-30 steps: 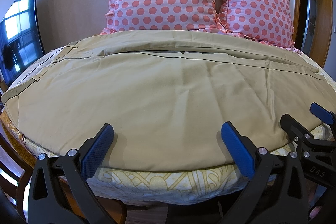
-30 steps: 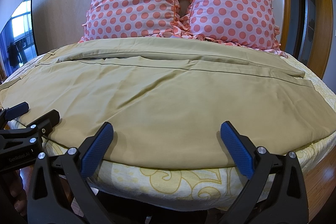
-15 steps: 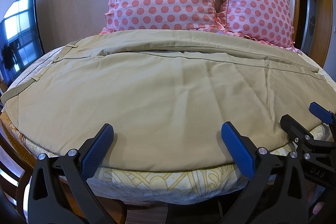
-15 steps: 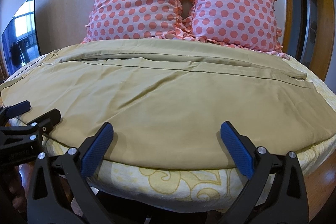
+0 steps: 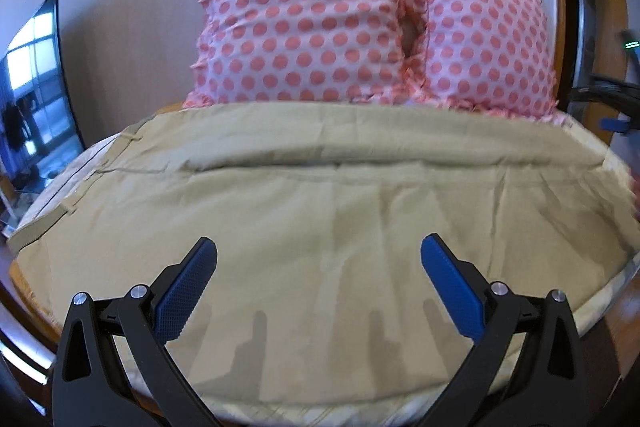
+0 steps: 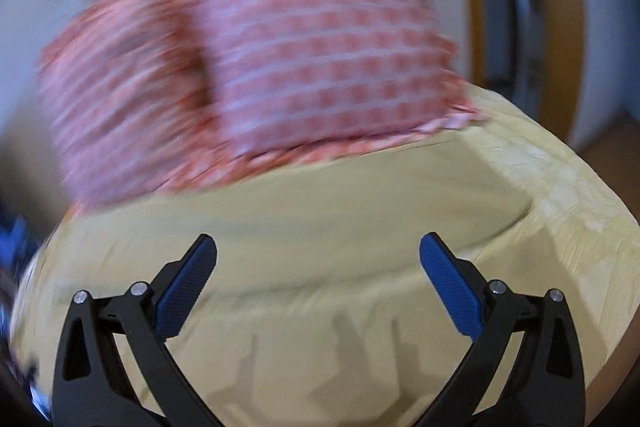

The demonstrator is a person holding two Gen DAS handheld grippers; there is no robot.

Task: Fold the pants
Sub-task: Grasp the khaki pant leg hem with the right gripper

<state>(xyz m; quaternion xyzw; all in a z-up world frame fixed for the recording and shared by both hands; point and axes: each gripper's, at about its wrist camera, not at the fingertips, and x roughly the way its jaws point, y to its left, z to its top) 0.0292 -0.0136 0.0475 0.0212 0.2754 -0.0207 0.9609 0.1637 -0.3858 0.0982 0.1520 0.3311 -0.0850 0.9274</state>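
Bed (image 5: 600,301): khaki pants (image 5: 320,227) lie spread flat, far edge against the polka-dot pillows (image 5: 304,23).

Right claw (image 6: 318,267): swung toward the pants' right end; view blurred. Jaws spread, closing slightly, empty.

Left claw (image 5: 318,267): risen slightly, spread, empty.

Likely repositioning for the next fold.

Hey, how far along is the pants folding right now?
Barely started. Done: the tan pants lie spread across the bed, one leg apparently already laid over the other, below the polka-dot pillows. In hand: nothing; the left tool and right tool are both open over the fabric, gripping none. Left: every crosswise fold.
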